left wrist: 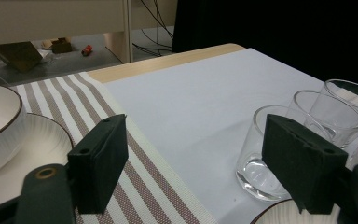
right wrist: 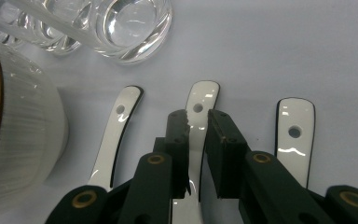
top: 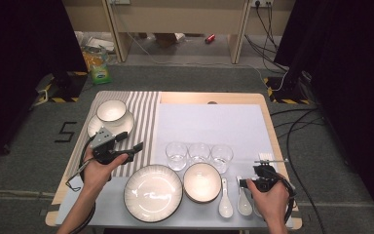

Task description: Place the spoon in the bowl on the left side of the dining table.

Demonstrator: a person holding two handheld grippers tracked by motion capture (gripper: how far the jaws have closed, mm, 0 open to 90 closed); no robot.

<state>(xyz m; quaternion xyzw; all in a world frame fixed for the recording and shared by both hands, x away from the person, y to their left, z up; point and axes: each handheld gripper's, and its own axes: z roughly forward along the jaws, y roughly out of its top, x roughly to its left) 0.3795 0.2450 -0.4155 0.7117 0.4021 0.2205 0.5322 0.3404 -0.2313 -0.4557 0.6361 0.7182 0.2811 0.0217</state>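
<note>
Clamped around the middle spoon's [right wrist: 200,105] handle, my right claw [right wrist: 197,119] sat with spoons [right wrist: 116,135] on either side, a bowl [right wrist: 18,140] and glasses [right wrist: 130,23] crowding beyond, while my left claw [left wrist: 196,158], jaws apart, hovered over open table [left wrist: 191,98].

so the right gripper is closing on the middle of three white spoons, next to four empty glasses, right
Not quite: there are three glasses, not four, as the high view shows. The right gripper does straddle the middle spoon of three.
</note>
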